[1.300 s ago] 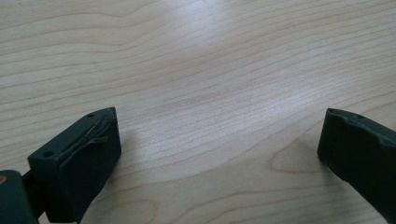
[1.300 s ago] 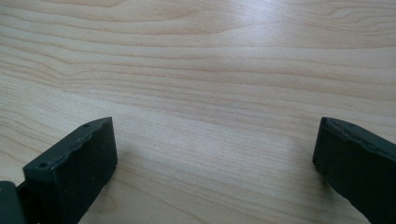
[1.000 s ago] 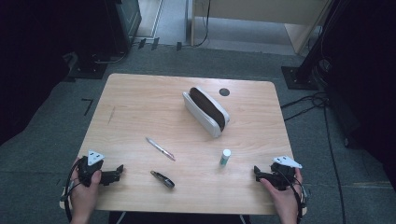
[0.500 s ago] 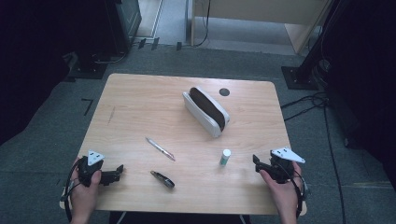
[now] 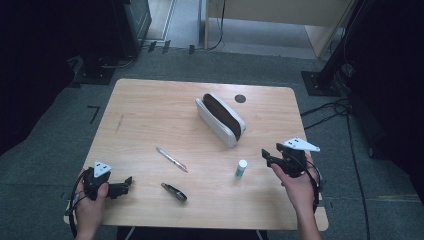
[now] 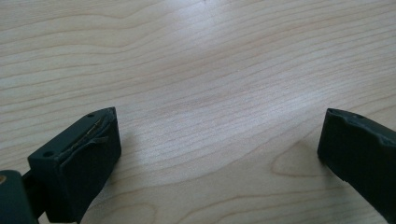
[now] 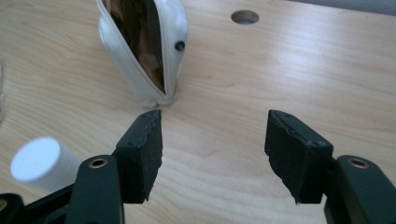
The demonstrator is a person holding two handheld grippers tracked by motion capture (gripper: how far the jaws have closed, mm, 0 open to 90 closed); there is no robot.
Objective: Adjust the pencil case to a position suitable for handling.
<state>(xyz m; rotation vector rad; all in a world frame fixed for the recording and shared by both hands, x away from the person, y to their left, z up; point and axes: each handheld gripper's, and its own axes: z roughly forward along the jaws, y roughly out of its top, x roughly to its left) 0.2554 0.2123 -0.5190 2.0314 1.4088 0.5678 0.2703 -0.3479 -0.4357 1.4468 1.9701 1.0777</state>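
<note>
White-capped, the small tube (image 5: 241, 168) stands upright just at nine o'clock of the right gripper (image 5: 267, 157), whose jaws gape wide and empty, so it should probably swing left, square onto the tube, and close gently; the left gripper (image 5: 125, 184) idles open.

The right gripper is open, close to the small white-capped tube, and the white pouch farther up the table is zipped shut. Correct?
Not quite. The white pouch is unzipped and gapes open, its dark lining visible in the right gripper view. The rest holds: the right gripper has its jaws apart, near the white-capped tube.
</note>
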